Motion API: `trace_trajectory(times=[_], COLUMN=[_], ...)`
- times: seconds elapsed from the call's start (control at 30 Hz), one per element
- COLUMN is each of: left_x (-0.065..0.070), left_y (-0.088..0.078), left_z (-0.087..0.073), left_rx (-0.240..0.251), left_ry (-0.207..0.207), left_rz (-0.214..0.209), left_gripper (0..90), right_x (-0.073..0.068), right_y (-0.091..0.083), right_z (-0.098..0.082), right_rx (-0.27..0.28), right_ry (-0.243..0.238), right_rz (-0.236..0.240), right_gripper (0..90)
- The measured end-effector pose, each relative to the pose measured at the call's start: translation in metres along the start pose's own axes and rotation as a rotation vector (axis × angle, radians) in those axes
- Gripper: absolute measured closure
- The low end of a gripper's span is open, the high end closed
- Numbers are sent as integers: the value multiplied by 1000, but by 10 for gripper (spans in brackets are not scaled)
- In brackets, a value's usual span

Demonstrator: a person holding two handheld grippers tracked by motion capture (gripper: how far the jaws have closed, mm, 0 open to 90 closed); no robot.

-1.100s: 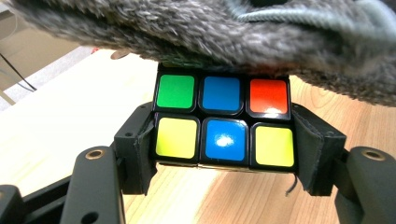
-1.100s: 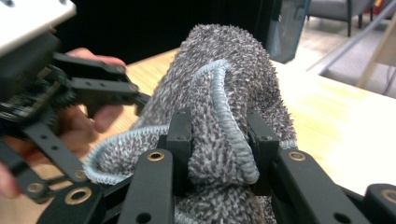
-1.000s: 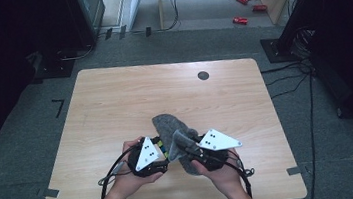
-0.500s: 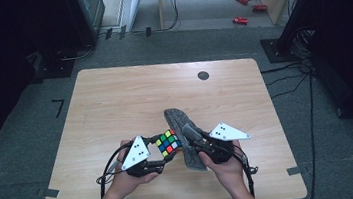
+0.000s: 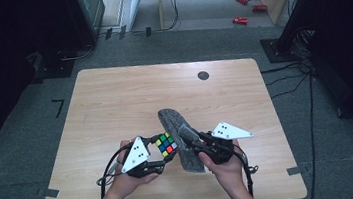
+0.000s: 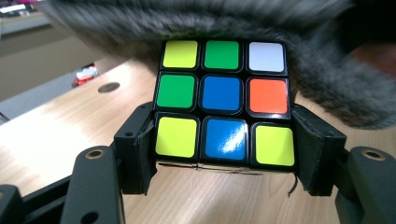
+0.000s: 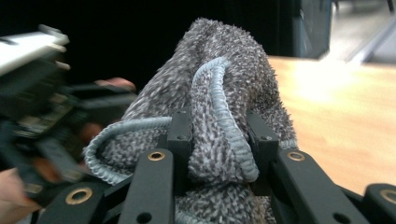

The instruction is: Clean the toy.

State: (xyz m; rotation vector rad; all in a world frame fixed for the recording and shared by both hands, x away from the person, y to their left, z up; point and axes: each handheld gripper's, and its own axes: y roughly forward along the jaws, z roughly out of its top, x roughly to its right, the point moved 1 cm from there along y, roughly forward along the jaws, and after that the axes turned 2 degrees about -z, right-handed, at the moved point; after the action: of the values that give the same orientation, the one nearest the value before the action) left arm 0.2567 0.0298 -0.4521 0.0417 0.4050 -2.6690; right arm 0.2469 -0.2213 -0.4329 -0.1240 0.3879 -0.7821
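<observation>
Above the table's near edge, the left gripper [image 6: 224,154] pinches a Rubik's cube [image 6: 223,102] while the right gripper [image 7: 219,135] clamps a grey cloth [image 7: 219,79], whose wiping could push the cube loose.

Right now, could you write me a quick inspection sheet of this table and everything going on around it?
Surface: wooden table, bare apart from a dark round spot near the far edge.
Job's things: puzzle cube with mixed colours, held off the table; grey fuzzy cloth beside it, lower end reaching the tabletop.
Clutter: nothing seen on the table.
Grippers: left gripper has its jaws clamped on the cube's sides; right gripper has its jaws pinching a bunched fold of cloth.
Cables: black cable loops from the left gripper; more on the floor at right.
Surroundings: grey carpet, dark equipment stands, red objects on the floor beyond.
</observation>
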Motion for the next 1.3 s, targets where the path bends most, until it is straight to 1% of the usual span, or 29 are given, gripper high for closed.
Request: trace_trajectory(times=[0.07, 0.13, 0.17, 0.2, 0.23, 0.27, 0.3, 0.33, 0.37, 0.4, 0.43, 0.47, 0.53, 0.57, 0.63, 0.7, 0.73, 0.8, 0.83, 0.9, 0.97, 1.0, 1.07, 1.1, 1.13, 1.2, 1.3], left_x=[-4, -6, -6, -6, -6, -4, -3, -1, 0, 0, 0, -1, -2, -3, -4, -4, -4, -3, -3, -2, -2, -2, -4, -5, -5, -5, -1], left_y=[-3, -4, -3, -2, 0, 3, 4, 5, 4, 3, 1, 0, -2, -2, -1, 1, 2, 3, 3, 1, -1, -2, -4, -4, -3, -1, 2], left_z=[2, 2, 1, -1, -2, -3, -4, -4, -3, -1, 0, 1, 2, 2, 0, -1, -1, -2, -1, 0, 1, 2, 3, 3, 2, 1, 0], left_rx=[24, 27, 17, 0, -23, -41, -45, -39, -33, -30, -21, -11, -5, -9, -17, -28, -37, -37, -36, -33, -21, -13, 3, 5, 2, -11, -39], left_ry=[-27, -39, -40, -31, -15, -5, -2, -3, 1, 6, 4, 0, -4, -2, -2, -4, -2, -3, -2, 5, 2, 0, -19, -24, -22, -15, 10], left_rz=[-5, -13, -14, -11, -4, 1, -3, -11, -8, -3, -7, -12, -6, -3, -1, 6, 9, 8, 5, 13, 9, 9, 3, 1, -1, -4, -1], left_gripper=[347, 347, 347, 347, 347, 347, 347, 347, 347, 347, 347, 347, 346, 345, 345, 345, 345, 346, 346, 346, 346, 346, 346, 346, 346, 346, 346], right_x=[10, 15, 14, 11, 8, 3, -3, -9, -14, -16, -14, -10, -2, 2, 6, 2, -1, -9, -13, -15, -9, -5, 2, 4, 5, 1, -11], right_y=[1, 2, 2, 1, 0, -2, -3, -3, -3, -3, -3, -2, 1, 2, 5, 4, 3, -1, -2, -2, 0, 2, 4, 4, 4, 3, -1], right_z=[-6, -9, -8, -6, -4, 0, 2, 5, 6, 6, 6, 5, -1, -5, -9, -7, -4, 1, 3, 4, 1, -1, -6, -7, -7, -4, 3], right_rx=[-36, -42, -39, -35, -24, -5, 8, 10, 8, 11, 16, 10, -26, -43, -63, -57, -45, -10, 1, 4, 1, -8, -46, -61, -69, -70, -22], right_ry=[30, 68, 64, 51, 38, 33, 13, -10, -31, -32, -16, 2, 11, 21, 48, 30, 17, -7, -17, -31, -6, 9, 18, 25, 22, -5, -35], right_rz=[-53, -47, -45, -48, -27, 11, 35, 42, 30, 19, 24, 18, -51, -68, -69, -75, -61, -17, -8, -17, -13, -24, -64, -74, -80, -92, -41], right_gripper=[697, 697, 698, 697, 696, 694, 694, 694, 693, 693, 693, 693, 697, 697, 698, 697, 697, 695, 695, 695, 694, 695, 696, 695, 695, 694, 694])
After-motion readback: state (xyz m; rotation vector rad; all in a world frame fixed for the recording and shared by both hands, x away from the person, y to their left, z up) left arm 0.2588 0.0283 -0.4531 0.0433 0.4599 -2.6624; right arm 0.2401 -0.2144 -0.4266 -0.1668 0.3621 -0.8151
